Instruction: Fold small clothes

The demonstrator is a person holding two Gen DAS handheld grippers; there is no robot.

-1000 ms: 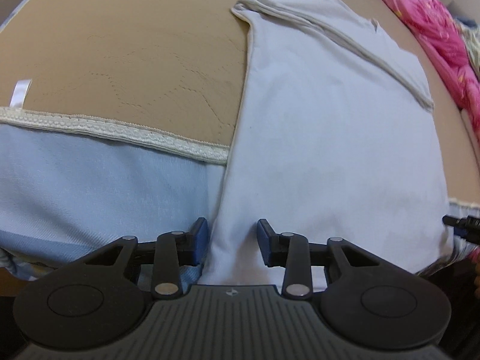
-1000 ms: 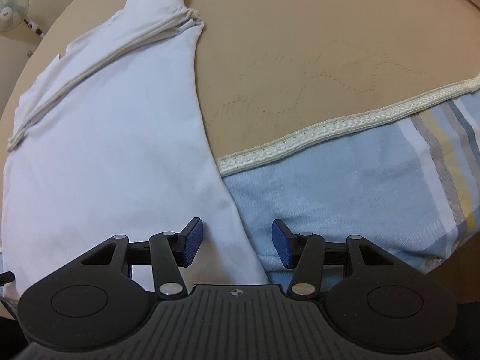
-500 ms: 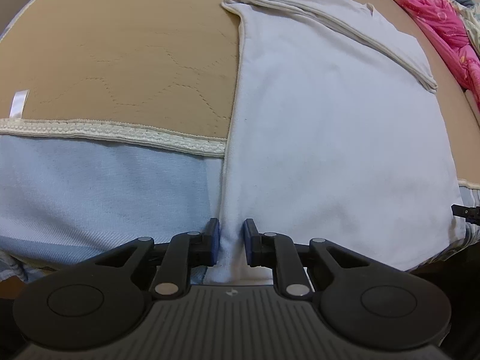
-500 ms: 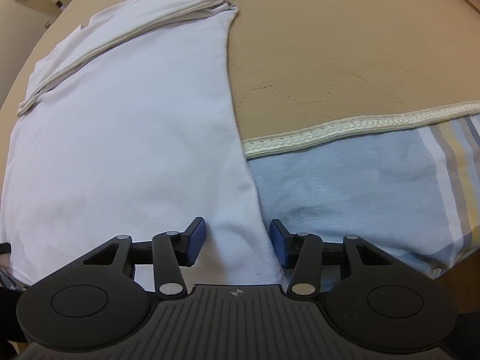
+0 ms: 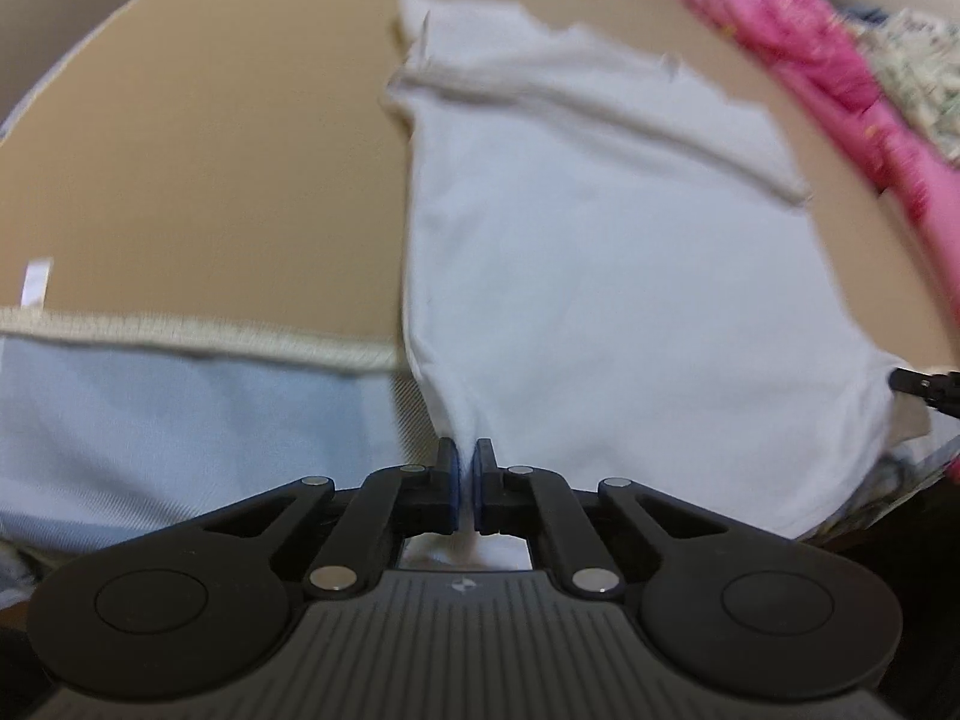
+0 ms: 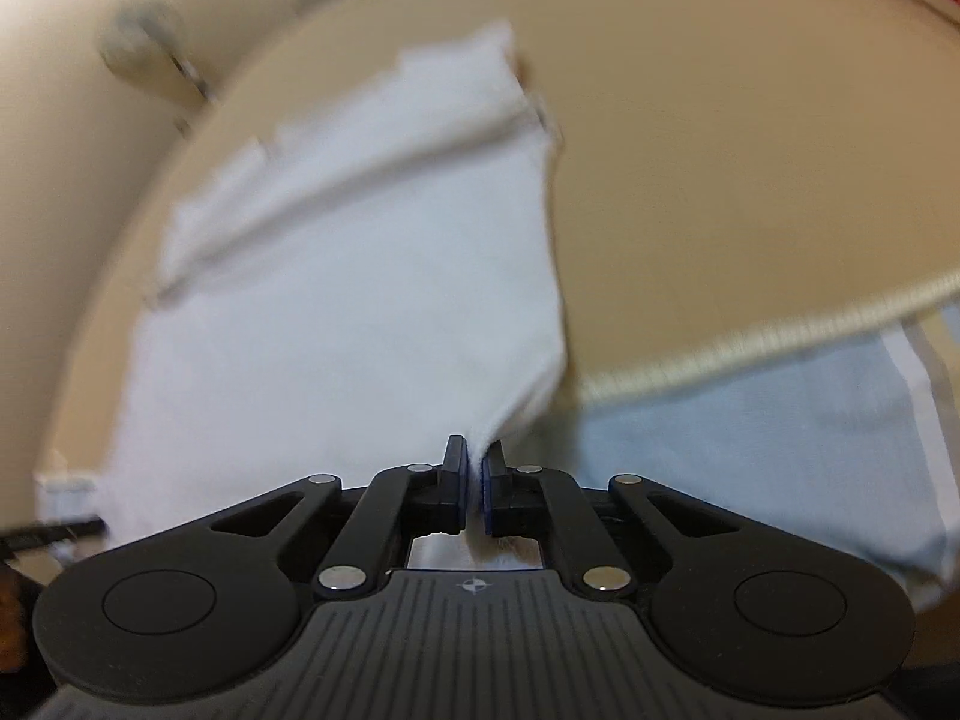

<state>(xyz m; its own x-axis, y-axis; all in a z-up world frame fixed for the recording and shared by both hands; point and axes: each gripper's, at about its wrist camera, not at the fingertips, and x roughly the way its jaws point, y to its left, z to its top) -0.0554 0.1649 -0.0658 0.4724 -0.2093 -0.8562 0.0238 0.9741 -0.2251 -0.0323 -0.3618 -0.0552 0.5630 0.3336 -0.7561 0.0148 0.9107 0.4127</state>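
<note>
Left wrist view shows the left gripper (image 5: 467, 483) pinching one near corner of the white shirt (image 5: 600, 300) on the tan mat (image 5: 210, 180), the right gripper (image 6: 474, 486) pinching the other; sleeves look tucked, the lengthwise fold remains.

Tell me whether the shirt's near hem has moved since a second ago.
Yes. Both tongs, left and right, have shut on the white shirt; its near corners have lifted off the blue sheet and bunch up toward the cameras.
</note>
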